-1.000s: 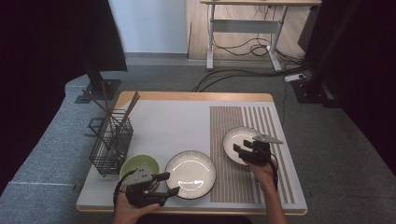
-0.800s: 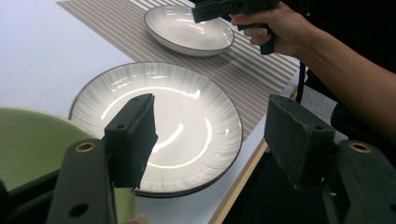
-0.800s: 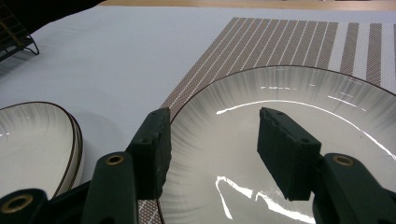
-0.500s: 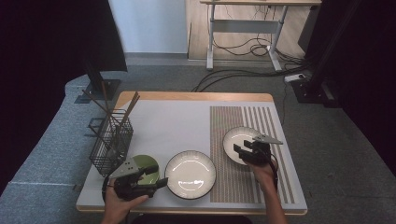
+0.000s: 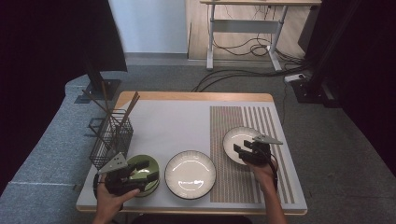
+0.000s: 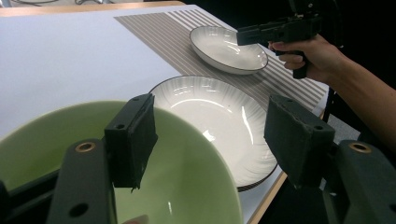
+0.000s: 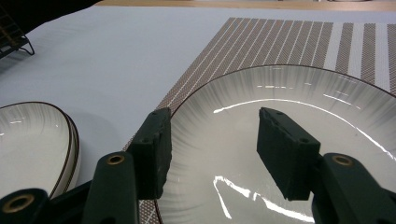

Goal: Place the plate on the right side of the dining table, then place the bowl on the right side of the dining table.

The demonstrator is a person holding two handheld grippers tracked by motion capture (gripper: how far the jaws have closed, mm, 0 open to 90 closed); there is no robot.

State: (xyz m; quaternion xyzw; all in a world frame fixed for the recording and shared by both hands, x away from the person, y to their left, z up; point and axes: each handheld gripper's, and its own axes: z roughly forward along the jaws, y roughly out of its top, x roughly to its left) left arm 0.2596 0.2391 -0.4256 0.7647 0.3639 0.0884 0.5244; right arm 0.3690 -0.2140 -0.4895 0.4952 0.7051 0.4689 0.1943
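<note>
Wire basket up against the left edge of the bench, dark chopsticks poking out of it at angles. Just in front of it, near the front left corner, green bowl, looks empty, with the left tool over it, spread wide, one jaw inside the bowl and the other out past its rim, gripping nothing. Left hand coming in from the front edge.

Next along the front, white plate with a dark rim, bare, maybe stacked on a second one judging by the doubled rim in the right gripper view, hard to say for sure. Sitting on the plain pale mat, just beside the green bowl.

Then the brown striped placemat over the right half, carrying a second white plate, also bare. Right tool low over its near side, released, jaws apart above the plate's inside, not pinching the rim. Right hand behind it.

Wood edge showing along the back of the bench. Grey carpet beyond, a desk frame with tangled cables on the floor, dark curtains either side.
</note>
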